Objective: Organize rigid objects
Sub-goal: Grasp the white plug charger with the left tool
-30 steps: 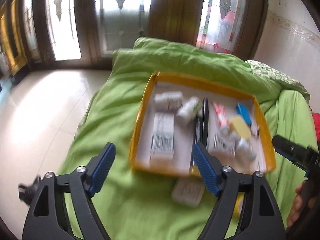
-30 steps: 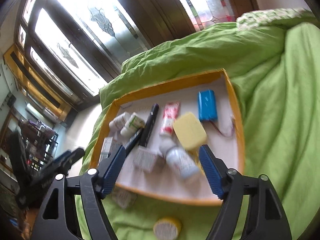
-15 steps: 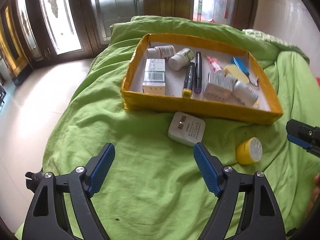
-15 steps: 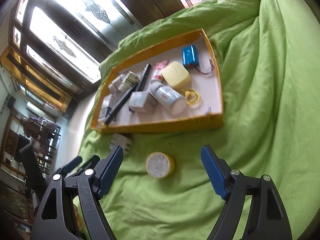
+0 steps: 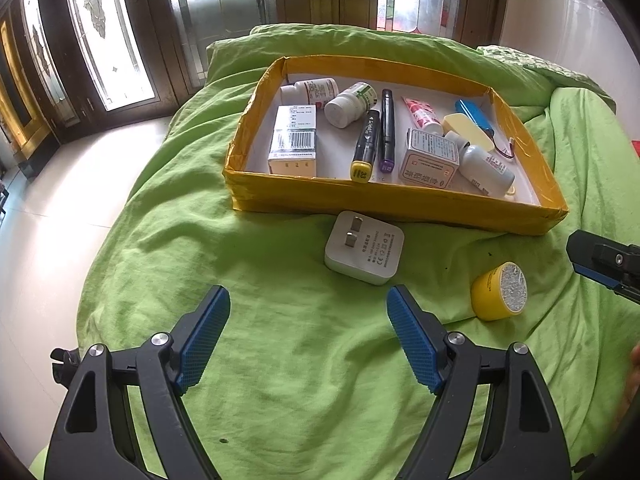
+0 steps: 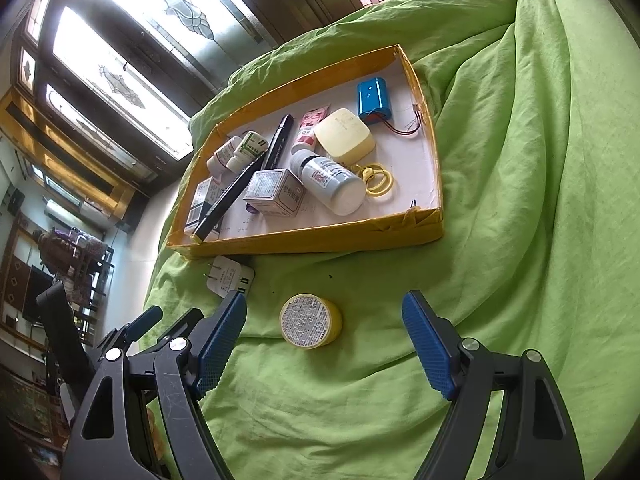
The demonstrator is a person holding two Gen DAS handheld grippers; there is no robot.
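Yellow tray [image 5: 384, 196]: sat on the green bedspread [image 5: 280, 380] in the upper middle of the left wrist view, its near wall facing the camera.
Tray contents: a barcoded carton [image 5: 294, 140] at the left, two white pill bottles [image 5: 350, 104] lying behind it, two dark markers [image 5: 376, 134] side by side in the middle, a small printed box [image 5: 430, 158] touching another white bottle [image 5: 486, 168], then a pink tube [image 5: 422, 112], a pale yellow case [image 5: 468, 130] and a blue battery pack [image 6: 376, 100] with red wire toward the right (a yellow key ring [image 6: 378, 180] showed only in the right wrist view).
White plug adapter [image 5: 364, 248]: lay outside the tray, just below its near wall, prongs up.
Yellow jar [image 6: 310, 320]: lay on the bedspread near the adapter, lower middle of the right wrist view, its printed end toward the camera.
Left gripper [image 5: 308, 336]: jaws stood wide apart and empty over bare bedspread at the bottom of the frame, the adapter just above and between them.
Right gripper [image 6: 324, 340]: jaws spread wide, holding nothing; the jar sat between the blue pads without touching either.
Surroundings: tall patterned-glass windows [image 5: 224, 4] across the top, pale floor [image 5: 60, 208] at the left.
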